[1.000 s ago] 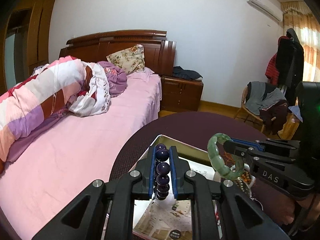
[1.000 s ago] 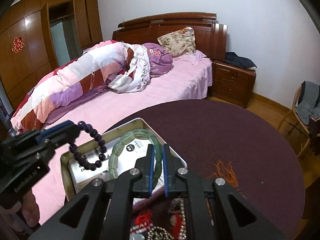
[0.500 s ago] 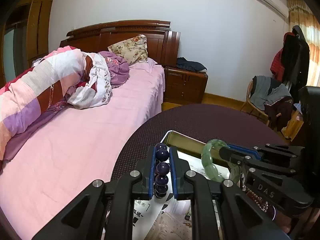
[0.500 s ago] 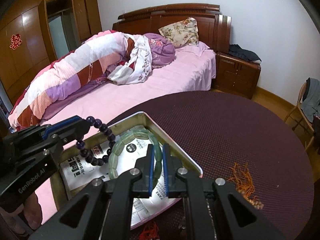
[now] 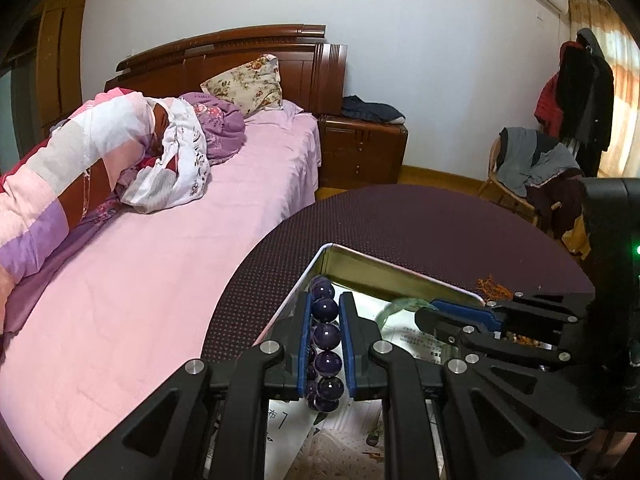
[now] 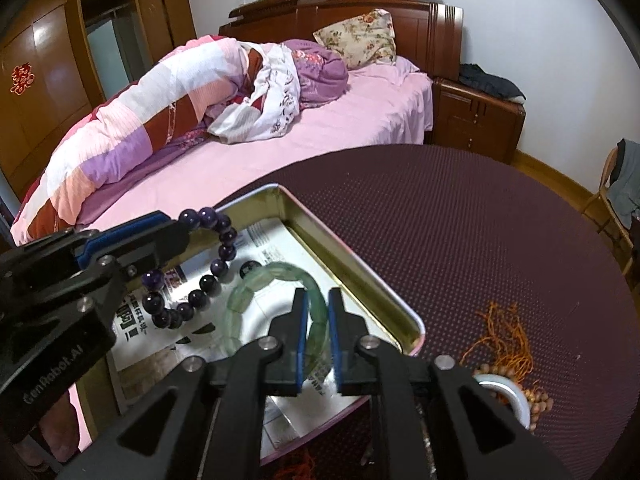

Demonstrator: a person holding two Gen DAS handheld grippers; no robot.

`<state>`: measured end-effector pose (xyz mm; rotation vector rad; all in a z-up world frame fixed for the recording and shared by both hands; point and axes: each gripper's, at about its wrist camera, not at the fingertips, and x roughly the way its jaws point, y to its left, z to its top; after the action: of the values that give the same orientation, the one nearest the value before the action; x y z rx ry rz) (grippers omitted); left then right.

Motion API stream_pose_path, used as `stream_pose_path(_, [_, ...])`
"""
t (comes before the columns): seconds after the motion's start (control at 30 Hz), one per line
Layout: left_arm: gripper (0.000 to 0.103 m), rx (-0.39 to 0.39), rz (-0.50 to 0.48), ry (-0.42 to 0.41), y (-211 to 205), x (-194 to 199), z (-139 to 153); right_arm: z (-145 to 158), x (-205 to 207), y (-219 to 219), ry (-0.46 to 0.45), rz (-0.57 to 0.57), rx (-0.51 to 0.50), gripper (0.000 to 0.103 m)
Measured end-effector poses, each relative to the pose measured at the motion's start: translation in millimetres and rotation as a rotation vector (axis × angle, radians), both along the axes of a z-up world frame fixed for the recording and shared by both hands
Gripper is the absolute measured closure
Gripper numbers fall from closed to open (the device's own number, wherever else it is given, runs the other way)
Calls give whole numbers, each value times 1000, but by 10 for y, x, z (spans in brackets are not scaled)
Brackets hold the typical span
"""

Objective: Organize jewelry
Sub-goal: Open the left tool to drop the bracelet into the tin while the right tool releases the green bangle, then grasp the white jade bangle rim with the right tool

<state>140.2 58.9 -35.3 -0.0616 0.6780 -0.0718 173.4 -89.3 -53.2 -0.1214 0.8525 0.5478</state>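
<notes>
**Two bracelets hanging over the tin tray**

The left gripper is pinching a purple bead bracelet between its blue-lined fingers; the beads are round, glossy and dark violet, strung in a loop that is dangling over the left part of the metal tray. From the right wrist view the same purple bead bracelet is showing as a full ring of beads of slightly different sizes, with the left gripper clamping its upper left side and its lower beads sitting close above the printed paper lining the tray.

The right gripper is pressing its blue pads onto a green bangle made of pale, translucent, curved segments. The bangle is lying inside the tray, just right of the purple loop, over the paper; whether it is touching the paper cannot be told. In the left wrist view only a short arc of the green bangle is showing beside the right gripper.

The tray is sitting at the near left edge of the dark round table. To the right of the tray, on the table, an orange tassel and a strand of small tan beads are lying beside a white ring.
</notes>
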Motion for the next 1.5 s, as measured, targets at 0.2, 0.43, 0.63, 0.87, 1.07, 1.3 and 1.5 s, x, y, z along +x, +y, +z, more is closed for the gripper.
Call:
stream_pose_path(0.2, [32, 47, 47, -43, -50, -71, 73, 11, -12, -100, 22, -10, 52, 48])
stream_pose_path(0.43, [19, 66, 84, -117, -66, -305, 203, 94, -283, -614, -41, -76, 28, 49])
stream_pose_path(0.63, [19, 68, 83, -121, -229, -430, 115, 10, -337, -1209, 1, -215, 38, 51])
stream_pose_path(0.87, [19, 71, 70, -91, -326, -472, 57, -106, -256, -1228, 24, -234, 8, 68])
stream_pose_path(1.07, [19, 54, 41, -77, -451, -494, 19, -202, -181, -1193, 37, -241, 11, 72])
stream_pose_path(1.3, [19, 42, 12, -68, -530, -511, 16, -222, -159, -1292, 78, -228, 69, 87])
stream_pose_path(1.5, [19, 36, 8, -68, -538, -554, 38, -204, -302, -1385, 41, -255, 95, 87])
